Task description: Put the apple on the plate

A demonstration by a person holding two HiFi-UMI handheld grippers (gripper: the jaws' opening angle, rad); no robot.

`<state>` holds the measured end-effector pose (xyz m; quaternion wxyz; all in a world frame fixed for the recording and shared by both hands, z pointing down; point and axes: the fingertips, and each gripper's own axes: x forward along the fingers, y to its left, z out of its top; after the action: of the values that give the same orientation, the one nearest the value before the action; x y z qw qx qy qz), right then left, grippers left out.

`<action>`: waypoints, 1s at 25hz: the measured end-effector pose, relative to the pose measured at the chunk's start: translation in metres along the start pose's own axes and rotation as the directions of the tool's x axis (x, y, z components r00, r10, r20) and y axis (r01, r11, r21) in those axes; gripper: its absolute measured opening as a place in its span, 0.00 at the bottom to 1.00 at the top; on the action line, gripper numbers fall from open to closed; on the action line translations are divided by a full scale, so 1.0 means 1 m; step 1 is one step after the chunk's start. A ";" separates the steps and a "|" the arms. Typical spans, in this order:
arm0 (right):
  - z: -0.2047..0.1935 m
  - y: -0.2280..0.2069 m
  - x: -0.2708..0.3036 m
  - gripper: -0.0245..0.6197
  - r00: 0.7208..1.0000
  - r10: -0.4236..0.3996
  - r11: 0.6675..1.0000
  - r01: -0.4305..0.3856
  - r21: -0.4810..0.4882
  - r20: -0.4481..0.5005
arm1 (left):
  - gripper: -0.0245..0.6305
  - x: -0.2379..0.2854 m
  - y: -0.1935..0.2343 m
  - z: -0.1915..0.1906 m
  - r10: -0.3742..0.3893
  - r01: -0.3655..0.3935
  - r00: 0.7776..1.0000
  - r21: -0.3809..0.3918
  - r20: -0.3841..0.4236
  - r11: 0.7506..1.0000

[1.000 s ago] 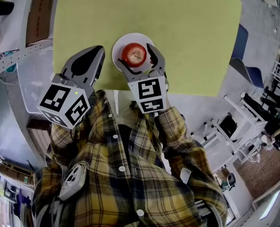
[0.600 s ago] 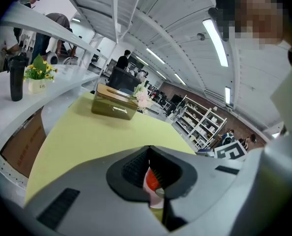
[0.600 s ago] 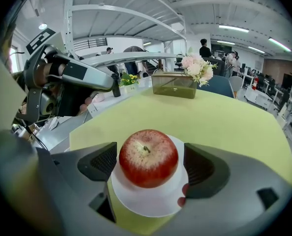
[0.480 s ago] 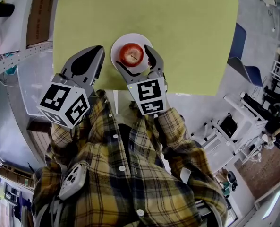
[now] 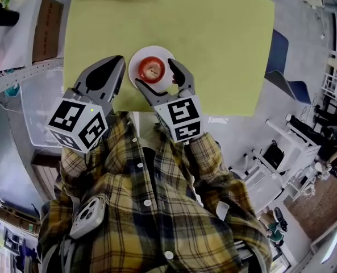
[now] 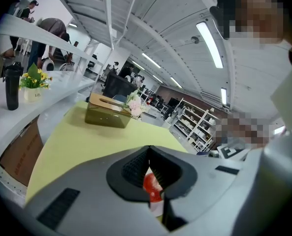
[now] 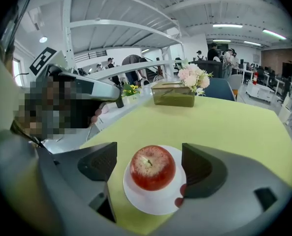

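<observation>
The apple (image 7: 152,167) is red and glossy, flecked with pale yellow, its stem dimple facing up. It sits in the middle of the small white plate (image 7: 150,203) near the near edge of the yellow-green counter (image 5: 213,38). The right claw (image 5: 155,74) is released, its jaws spread either side of the apple without touching it. The left claw (image 5: 112,64), just left of the plate, is clenched on nothing.

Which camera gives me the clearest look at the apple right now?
The right gripper view: the apple sits large and unobstructed on the white plate, between open jaws. The head view shows it small, from above. The left gripper view shows only a red sliver past shut jaws.
</observation>
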<state>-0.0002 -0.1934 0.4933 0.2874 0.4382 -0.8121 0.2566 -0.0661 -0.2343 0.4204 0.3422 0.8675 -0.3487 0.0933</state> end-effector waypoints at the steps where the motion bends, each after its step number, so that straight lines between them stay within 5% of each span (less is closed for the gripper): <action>1: 0.005 -0.001 -0.003 0.65 1.000 0.002 1.000 -0.002 0.014 0.020 | 0.05 -0.001 -0.001 0.003 -0.001 0.001 1.000 0.005 0.006 1.000; 16: 0.077 -0.026 -0.077 0.64 0.952 -0.012 0.961 -0.074 0.268 0.306 | 0.05 -0.012 -0.062 0.066 -0.057 0.043 0.989 0.101 0.136 0.994; 19: 0.102 -0.031 -0.098 0.46 0.924 -0.030 0.964 -0.073 0.254 0.382 | 0.05 -0.011 -0.077 0.083 -0.088 0.068 0.982 0.119 0.167 0.991; 25: 0.162 -0.023 -0.141 0.26 0.849 -0.051 0.984 -0.047 0.173 0.526 | 0.05 -0.025 -0.091 0.123 -0.110 0.069 0.969 0.184 0.223 0.980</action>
<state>0.0439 -0.2335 0.2856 0.0127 0.5167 -0.8329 0.1978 -0.0331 -0.2540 0.2702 0.2253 0.9140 -0.3373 0.0058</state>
